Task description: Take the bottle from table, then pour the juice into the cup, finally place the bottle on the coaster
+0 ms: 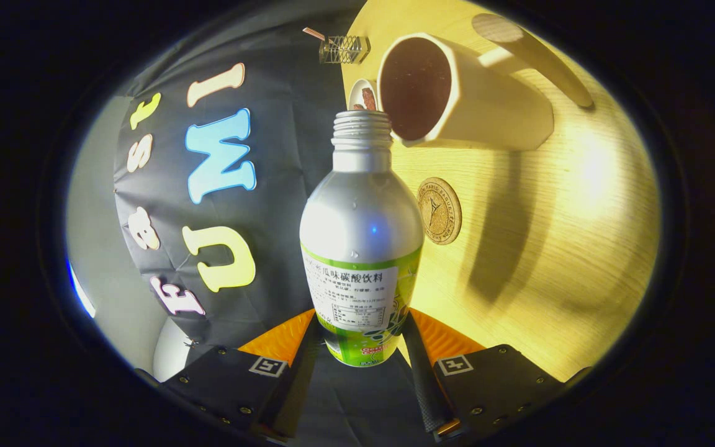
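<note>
Gripper [360,347] pinching the bottle [360,248] low on the body, both fingers [422,379] pressed vs. the labelled part, one each side. The bottle is silver aluminium w/ a green label, cap off, threaded neck open. It's lifted clear of the wooden table [550,261] and the whole view is rolled hard sideways, so bottle + gripper are tipped over, mouth aimed toward the cup [457,93].

Cup: white mug, dark inside, just beyond the bottle neck; the bottle's mouth sits right by the cup's rim, overlapping it in view. Can't tell if juice is flowing, no stream visible, and the cup interior is too dark to read a fill level. A small white thing [362,94] sits behind the neck, partly hidden, unclear what.

Coaster [439,211]: round cork, bare, on the table beside the bottle body, near the cup.

Progress, my read: step 1 (take bottle) done. Step 2 (pour) in hand, tilt lined up at the cup. Left: finish pour, right the bottle, set it on the coaster, release.
</note>
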{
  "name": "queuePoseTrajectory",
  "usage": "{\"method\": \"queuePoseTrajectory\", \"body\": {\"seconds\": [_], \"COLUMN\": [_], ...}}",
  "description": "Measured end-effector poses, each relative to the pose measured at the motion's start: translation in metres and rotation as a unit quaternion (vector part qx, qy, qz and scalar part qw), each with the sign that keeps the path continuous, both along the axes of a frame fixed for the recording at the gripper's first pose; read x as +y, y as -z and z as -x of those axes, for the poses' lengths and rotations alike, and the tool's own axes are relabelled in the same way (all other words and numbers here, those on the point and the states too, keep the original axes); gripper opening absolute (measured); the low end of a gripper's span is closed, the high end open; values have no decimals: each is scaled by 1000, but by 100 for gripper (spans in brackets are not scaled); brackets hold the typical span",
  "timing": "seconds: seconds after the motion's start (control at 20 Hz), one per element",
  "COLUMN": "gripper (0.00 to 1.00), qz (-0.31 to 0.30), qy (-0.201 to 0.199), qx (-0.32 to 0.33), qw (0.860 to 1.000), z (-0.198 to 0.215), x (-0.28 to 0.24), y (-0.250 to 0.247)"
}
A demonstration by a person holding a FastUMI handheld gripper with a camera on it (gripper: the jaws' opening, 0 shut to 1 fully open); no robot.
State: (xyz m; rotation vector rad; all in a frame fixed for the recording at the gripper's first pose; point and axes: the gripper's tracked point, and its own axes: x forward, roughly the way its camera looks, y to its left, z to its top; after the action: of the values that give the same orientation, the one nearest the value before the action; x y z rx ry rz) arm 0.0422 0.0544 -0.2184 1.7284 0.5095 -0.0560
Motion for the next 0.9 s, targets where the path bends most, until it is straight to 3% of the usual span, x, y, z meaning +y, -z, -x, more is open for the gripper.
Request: {"method": "queuePoseTrajectory", "body": {"seconds": [0.9], "gripper": [73], "qz": [-61], "qy": [11], "qx": [14], "qw": [998], "z": [-6], "x": [4], "y": [-9]}}
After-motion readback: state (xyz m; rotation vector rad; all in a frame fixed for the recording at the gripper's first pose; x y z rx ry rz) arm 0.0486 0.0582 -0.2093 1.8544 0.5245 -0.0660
